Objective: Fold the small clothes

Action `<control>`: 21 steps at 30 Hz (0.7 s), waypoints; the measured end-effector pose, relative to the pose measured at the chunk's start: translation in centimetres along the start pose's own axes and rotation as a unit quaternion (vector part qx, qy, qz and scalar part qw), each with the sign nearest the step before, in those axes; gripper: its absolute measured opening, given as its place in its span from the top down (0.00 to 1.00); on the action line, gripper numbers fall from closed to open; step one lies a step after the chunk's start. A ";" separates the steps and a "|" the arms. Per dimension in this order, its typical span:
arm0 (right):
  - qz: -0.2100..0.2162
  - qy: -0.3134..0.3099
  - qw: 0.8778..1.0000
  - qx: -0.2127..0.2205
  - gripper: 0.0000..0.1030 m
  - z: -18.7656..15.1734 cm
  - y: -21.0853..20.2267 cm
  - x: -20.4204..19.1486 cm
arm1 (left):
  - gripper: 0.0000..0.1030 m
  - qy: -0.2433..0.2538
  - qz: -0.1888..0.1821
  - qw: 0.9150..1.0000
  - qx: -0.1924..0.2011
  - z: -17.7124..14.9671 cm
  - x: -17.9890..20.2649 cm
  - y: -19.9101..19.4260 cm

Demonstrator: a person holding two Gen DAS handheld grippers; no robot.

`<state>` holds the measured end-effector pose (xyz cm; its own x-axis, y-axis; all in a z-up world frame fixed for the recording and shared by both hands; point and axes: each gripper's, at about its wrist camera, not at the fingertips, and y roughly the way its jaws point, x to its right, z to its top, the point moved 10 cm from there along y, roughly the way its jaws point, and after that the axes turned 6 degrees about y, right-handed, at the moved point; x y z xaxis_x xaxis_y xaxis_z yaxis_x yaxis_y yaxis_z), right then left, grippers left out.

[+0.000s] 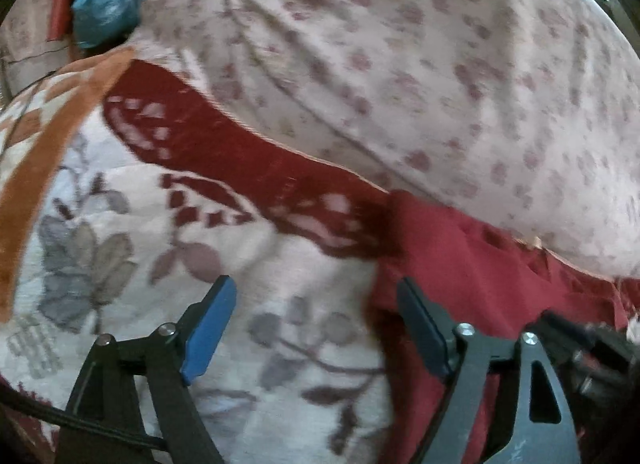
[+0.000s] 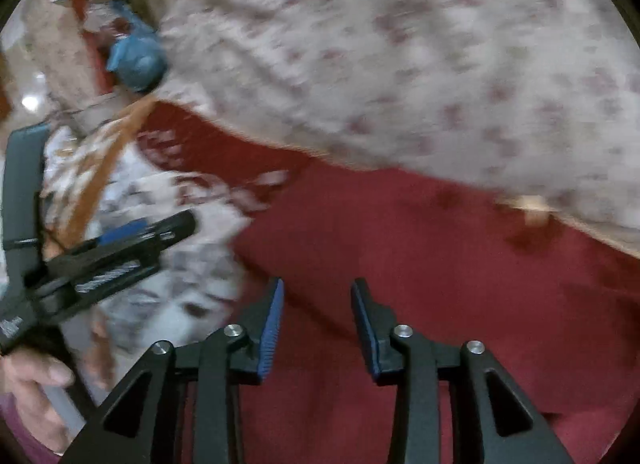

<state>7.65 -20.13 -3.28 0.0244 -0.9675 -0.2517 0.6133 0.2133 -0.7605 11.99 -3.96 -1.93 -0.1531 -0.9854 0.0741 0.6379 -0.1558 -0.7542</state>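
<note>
A plain red garment (image 1: 460, 256) lies spread on a flowered blanket (image 1: 200, 304); in the right wrist view the red garment (image 2: 400, 264) fills the lower right. My left gripper (image 1: 316, 282) hangs open just above the garment's left edge, one finger over the blanket and the other over the red cloth, nothing between the pads. My right gripper (image 2: 318, 284) is open over the red cloth, its jaws narrower, with no fold caught between them. The left gripper (image 2: 176, 225) also shows at the left of the right wrist view, held by a hand (image 2: 32, 380).
A pale sheet with small pink flowers (image 1: 400, 63) covers the bed beyond the garment. The blanket has a dark red patterned band (image 1: 224, 151) and an orange border (image 1: 52, 151). A blue plastic bag (image 1: 106, 7) sits at the far left corner among other clutter.
</note>
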 end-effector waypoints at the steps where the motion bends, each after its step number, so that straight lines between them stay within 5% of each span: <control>1: -0.023 0.008 1.000 0.006 0.60 -0.1 -0.7 1.8 | 0.20 0.008 -0.005 1.000 -0.004 -0.3 0.8 0.3; 8: -0.137 0.087 0.987 -0.013 0.60 -1.6 -1.2 13.2 | 0.19 0.062 0.028 0.995 -0.071 -3.0 2.3 3.7; 13: -0.088 0.123 0.988 -0.024 0.58 -2.1 -2.8 14.4 | 0.18 0.079 0.034 0.994 -0.065 -3.2 2.7 3.5; 15: -0.074 0.129 0.989 -0.009 0.45 -2.1 -5.2 14.6 | 0.18 0.076 0.035 0.994 -0.063 -3.1 2.6 3.3; 17: -0.086 0.134 0.987 0.017 0.37 -2.7 -8.4 15.7 | 0.18 0.061 0.029 0.996 -0.062 -3.0 2.3 2.9; 21: -0.097 0.149 0.984 0.025 0.37 -5.8 -12.7 17.3 | 0.18 0.038 0.023 0.998 -0.047 -2.3 1.8 1.8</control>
<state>-4.30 -38.74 -1.48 -0.3250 -0.9046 -0.2756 0.6222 0.0150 -0.7828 11.19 -5.87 -4.66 -0.1844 -0.9828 -0.0078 0.5722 -0.1008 -0.8139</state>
